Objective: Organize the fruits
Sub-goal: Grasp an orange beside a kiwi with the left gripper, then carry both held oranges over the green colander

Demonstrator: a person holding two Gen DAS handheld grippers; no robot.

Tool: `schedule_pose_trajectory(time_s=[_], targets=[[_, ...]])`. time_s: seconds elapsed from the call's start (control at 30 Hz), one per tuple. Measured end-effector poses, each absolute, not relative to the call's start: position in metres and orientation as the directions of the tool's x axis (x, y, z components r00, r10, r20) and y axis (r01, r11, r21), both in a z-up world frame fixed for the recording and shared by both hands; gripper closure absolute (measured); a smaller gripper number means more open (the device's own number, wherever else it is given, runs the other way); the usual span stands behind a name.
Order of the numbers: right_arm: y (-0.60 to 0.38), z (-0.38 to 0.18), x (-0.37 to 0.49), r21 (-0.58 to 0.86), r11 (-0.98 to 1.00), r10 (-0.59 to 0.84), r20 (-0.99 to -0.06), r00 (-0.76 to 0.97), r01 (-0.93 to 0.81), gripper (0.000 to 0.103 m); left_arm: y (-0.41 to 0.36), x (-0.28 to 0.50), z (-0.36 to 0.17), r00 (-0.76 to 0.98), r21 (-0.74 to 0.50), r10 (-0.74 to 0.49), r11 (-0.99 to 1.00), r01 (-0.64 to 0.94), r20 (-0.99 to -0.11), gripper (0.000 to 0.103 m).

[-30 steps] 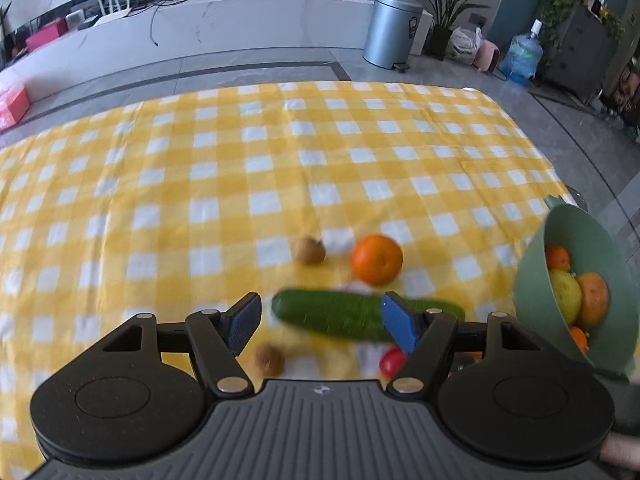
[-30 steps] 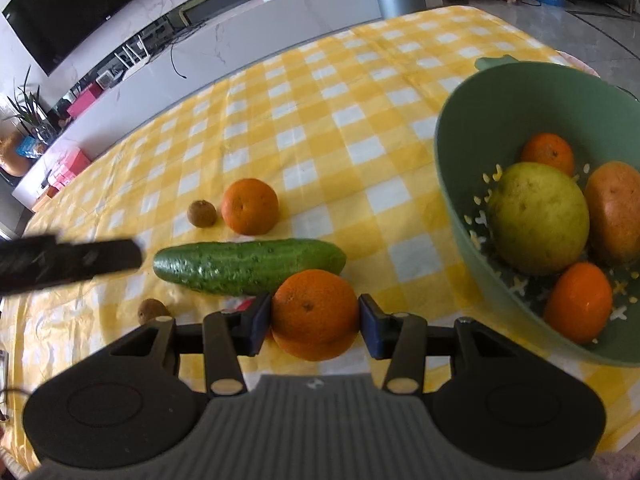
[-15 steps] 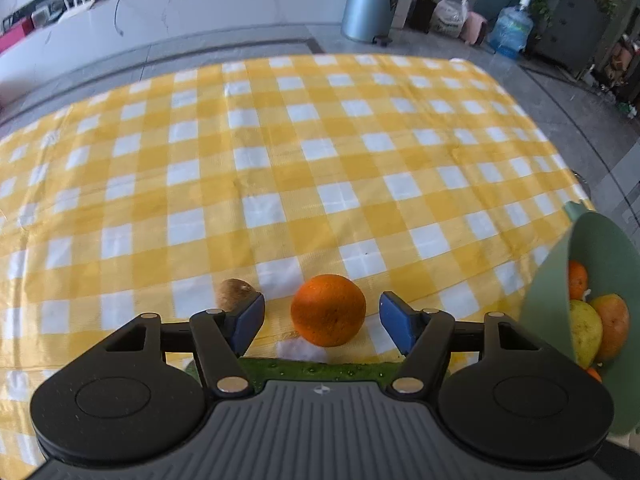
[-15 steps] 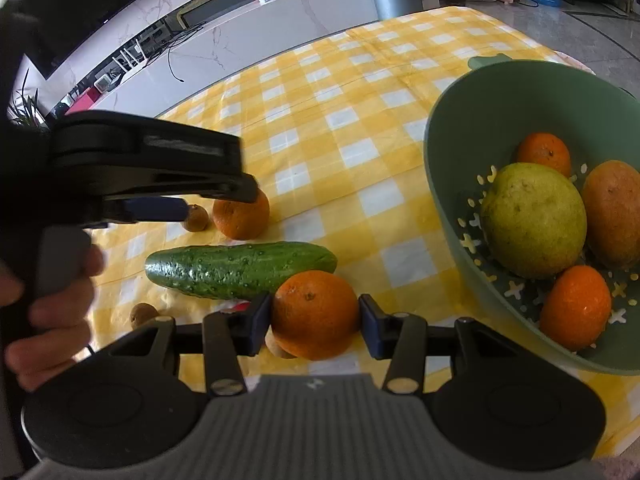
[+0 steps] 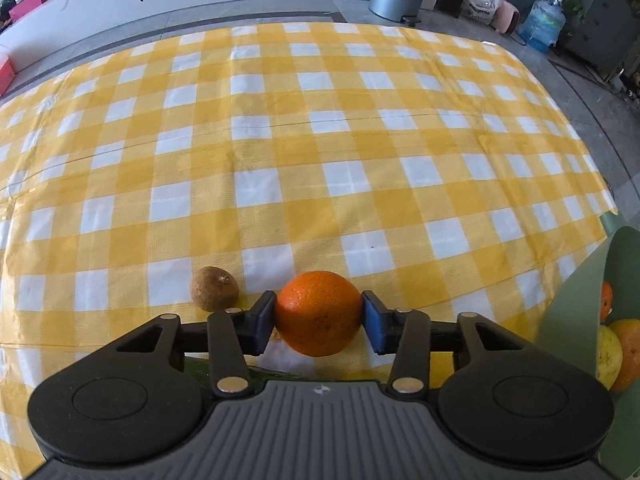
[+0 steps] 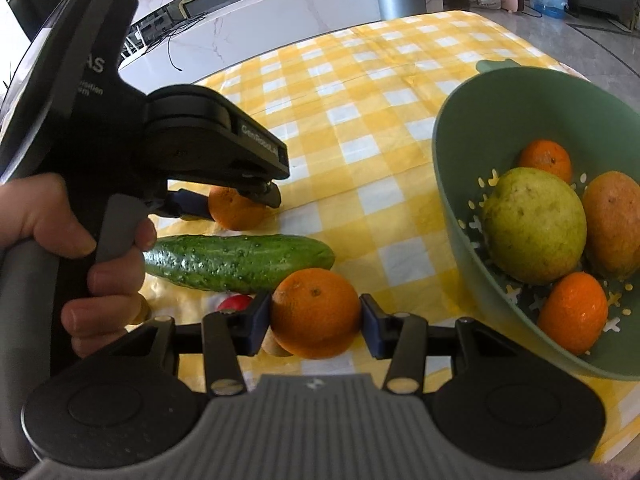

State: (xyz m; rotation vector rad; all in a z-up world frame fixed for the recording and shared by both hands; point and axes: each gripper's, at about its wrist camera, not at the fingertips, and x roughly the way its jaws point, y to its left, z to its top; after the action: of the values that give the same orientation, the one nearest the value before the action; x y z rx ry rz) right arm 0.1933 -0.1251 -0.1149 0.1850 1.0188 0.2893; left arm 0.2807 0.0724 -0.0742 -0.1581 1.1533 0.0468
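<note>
Left gripper (image 5: 319, 317): its blue pads sit against both sides of an orange (image 5: 319, 313) on the checked cloth (image 5: 280, 152); it looks pinched, low on the table, not clearly lifted.
Right gripper (image 6: 316, 319): clamped on a second orange (image 6: 316, 312), held just in front of the cucumber (image 6: 240, 257).
Bowl (image 6: 472, 128): green, off to the right, already holding a pear, a mango and two small oranges.
Loose on the cloth: a small brown fruit (image 5: 214, 289) just beside the left gripper's orange; a red tomato (image 6: 235, 303) peeking out under the cucumber.
Step in hand: I'd say both oranges are gripped and due for the bowl.
Next move: lift each one clear, carry it right over the rim, and let go low so nothing bounces out; the right one is nearer.
</note>
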Motion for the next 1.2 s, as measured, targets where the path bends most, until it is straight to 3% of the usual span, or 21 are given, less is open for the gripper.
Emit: schedule_pose_trajectory(time_s=[0.33,0.57,0.83,1.2], targets=[[-0.13,-0.117,0.191,0.312,0.939,0.341,-0.799,0.496,-0.143,0.058,0.081,0.25,-0.054,0.486,-0.148,-0.082,0.984,-0.099,-0.87,0.052],[-0.133,-0.114,0.18,0.319,0.935,0.352,-0.774,0.527,-0.156,0.059,0.103,0.198,-0.025,0.611,-0.28,-0.166,0.955,-0.095,-0.774,0.052],[-0.139,-0.104,0.168,0.35,0.924,0.374,-0.731,0.571,-0.157,0.059,0.114,0.157,0.003,0.668,-0.29,-0.139,0.95,-0.119,-0.731,0.052],[-0.159,-0.089,0.152,0.499,0.852,0.488,-0.642,0.591,-0.16,0.059,0.107,0.131,0.053,0.746,-0.271,-0.094,0.955,-0.119,-0.659,0.052]])
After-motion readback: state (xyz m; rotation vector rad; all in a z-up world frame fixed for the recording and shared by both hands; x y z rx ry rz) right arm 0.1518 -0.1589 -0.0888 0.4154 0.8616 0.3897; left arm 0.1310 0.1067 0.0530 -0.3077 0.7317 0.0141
